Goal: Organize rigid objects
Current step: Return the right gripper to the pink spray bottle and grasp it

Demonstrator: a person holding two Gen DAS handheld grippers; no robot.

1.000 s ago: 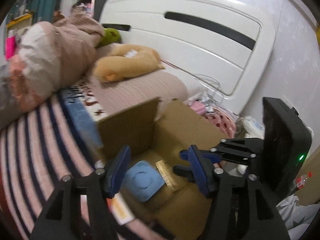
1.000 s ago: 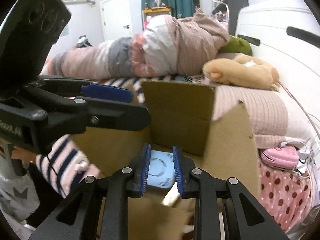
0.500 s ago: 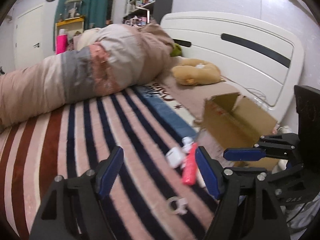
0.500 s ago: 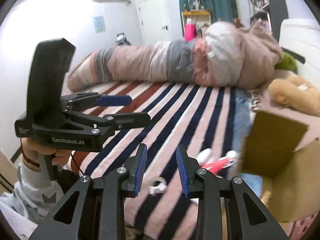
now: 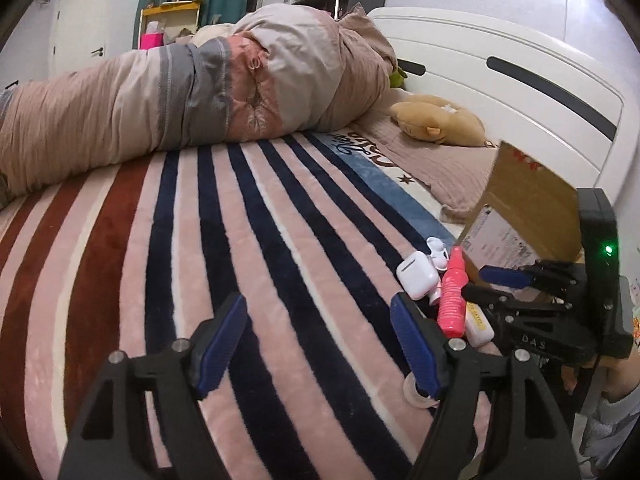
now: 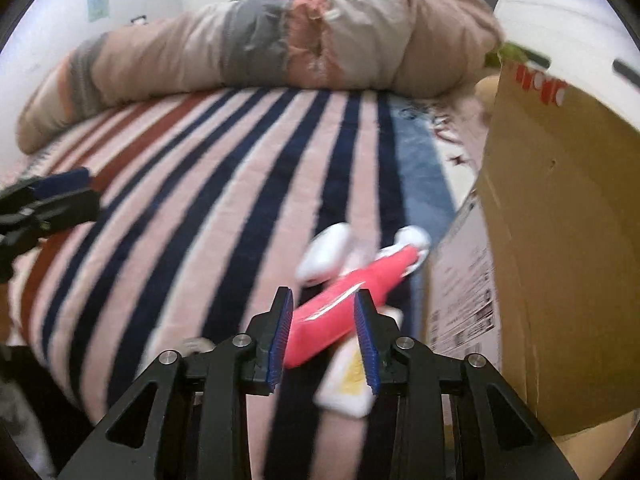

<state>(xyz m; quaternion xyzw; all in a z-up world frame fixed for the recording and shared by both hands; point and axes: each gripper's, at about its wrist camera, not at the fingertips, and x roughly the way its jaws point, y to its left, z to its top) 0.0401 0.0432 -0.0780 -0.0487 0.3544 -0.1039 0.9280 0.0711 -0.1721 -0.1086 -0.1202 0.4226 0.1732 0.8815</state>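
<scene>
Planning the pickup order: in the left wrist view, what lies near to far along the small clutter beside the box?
Tape ring → pink bottle → white earbud case → open earbud case.

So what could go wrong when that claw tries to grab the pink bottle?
The right gripper is open around the pink bottle, which lies slanted between the fingers, so it might twist or slip when squeezed. The small white tube sits right under one finger and could get pinched too. The white earbud case touches the bottle and may get knocked along the striped blanket.
</scene>
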